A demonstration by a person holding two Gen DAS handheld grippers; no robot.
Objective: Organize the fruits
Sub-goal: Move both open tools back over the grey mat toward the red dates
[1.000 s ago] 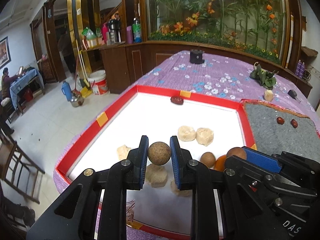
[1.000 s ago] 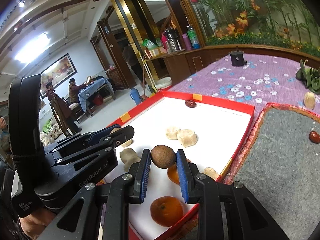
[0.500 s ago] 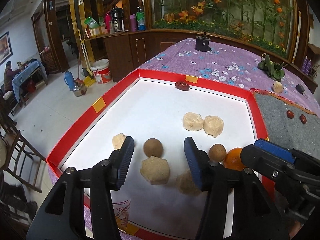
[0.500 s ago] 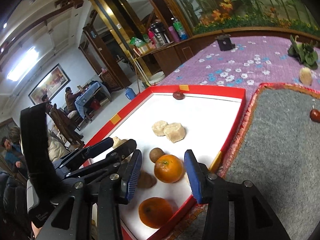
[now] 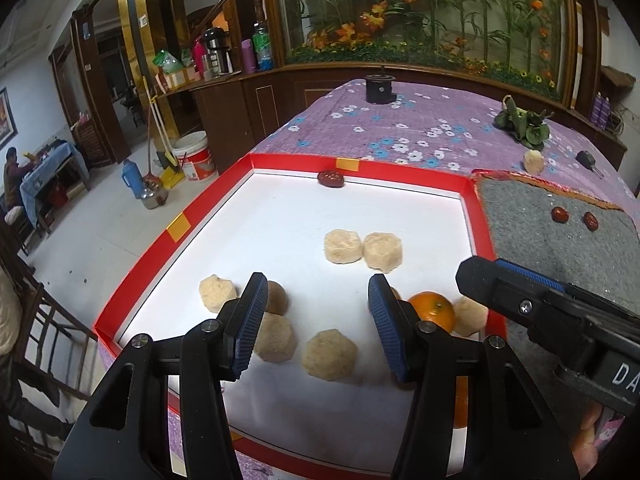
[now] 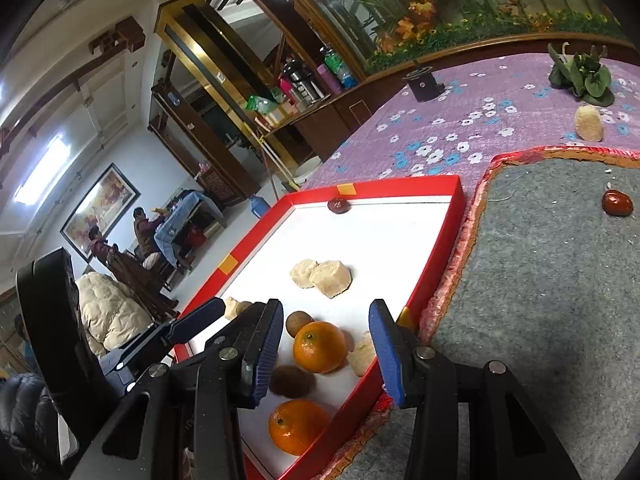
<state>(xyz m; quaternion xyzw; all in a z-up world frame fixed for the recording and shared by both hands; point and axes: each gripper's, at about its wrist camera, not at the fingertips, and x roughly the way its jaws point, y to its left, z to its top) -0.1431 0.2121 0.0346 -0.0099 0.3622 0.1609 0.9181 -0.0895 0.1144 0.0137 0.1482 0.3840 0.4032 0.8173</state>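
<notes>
Two tools, left [image 5: 316,320] and right [image 6: 326,344], gape empty over my tray [image 5: 136,268]; next, I judge, the dates [image 5: 559,214] outside.

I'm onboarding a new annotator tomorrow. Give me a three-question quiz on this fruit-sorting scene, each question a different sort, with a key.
1. True or false: the right claw is shut on an orange.
2. How many red dates lie on the grey mat? A) none B) two C) four
3. Fill in: the dark red date in the red tray lies against its ___ wall.

Key: 1 false, both the right claw and the left claw are open and empty; 2 B; 3 far.
</notes>
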